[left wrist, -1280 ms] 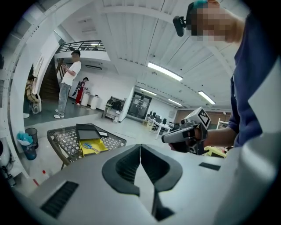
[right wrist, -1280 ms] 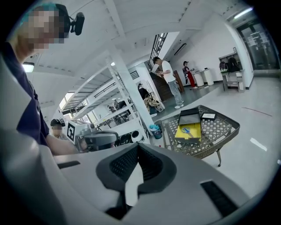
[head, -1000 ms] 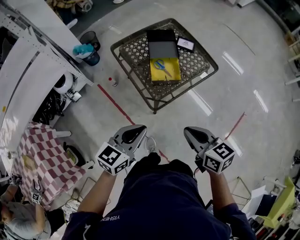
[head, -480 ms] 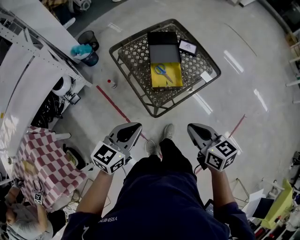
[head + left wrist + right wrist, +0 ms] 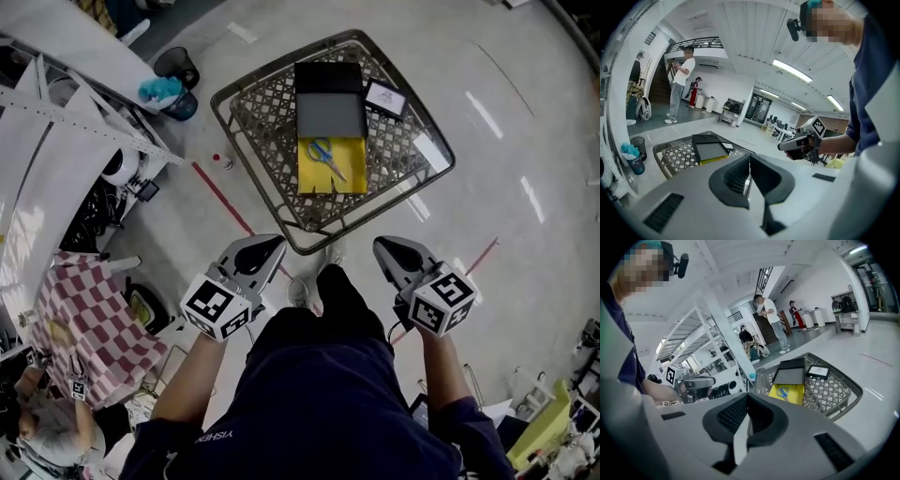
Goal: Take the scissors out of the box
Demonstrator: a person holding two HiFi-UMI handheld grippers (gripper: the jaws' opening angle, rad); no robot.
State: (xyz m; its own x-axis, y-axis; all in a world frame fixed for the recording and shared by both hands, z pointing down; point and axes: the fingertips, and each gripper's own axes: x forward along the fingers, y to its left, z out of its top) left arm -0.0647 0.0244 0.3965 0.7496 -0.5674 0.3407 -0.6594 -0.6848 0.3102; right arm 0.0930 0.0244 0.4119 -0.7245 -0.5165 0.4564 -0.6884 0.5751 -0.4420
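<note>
Blue-handled scissors [image 5: 325,155] lie in an open yellow box [image 5: 336,176] on a low lattice table [image 5: 246,105]. The box's black lid [image 5: 329,98] stands open behind it. In the right gripper view the scissors [image 5: 783,391] show small in the yellow box [image 5: 792,395]. My left gripper [image 5: 272,246] and right gripper [image 5: 382,247] hang side by side just short of the table's near corner, well away from the box. The jaws of both are shut with nothing between them. Each gripper view shows its own closed jaws and the other gripper beside them.
A small framed card [image 5: 386,97] lies on the table right of the lid. Two bins [image 5: 176,89] and a small bottle [image 5: 221,161] stand on the floor to the left, by a white rack [image 5: 84,122]. A checked cloth [image 5: 80,319] is at lower left. People stand far off.
The table has come nearer and lower in the head view. Both grippers have moved forward toward it, still shut and side by side.
</note>
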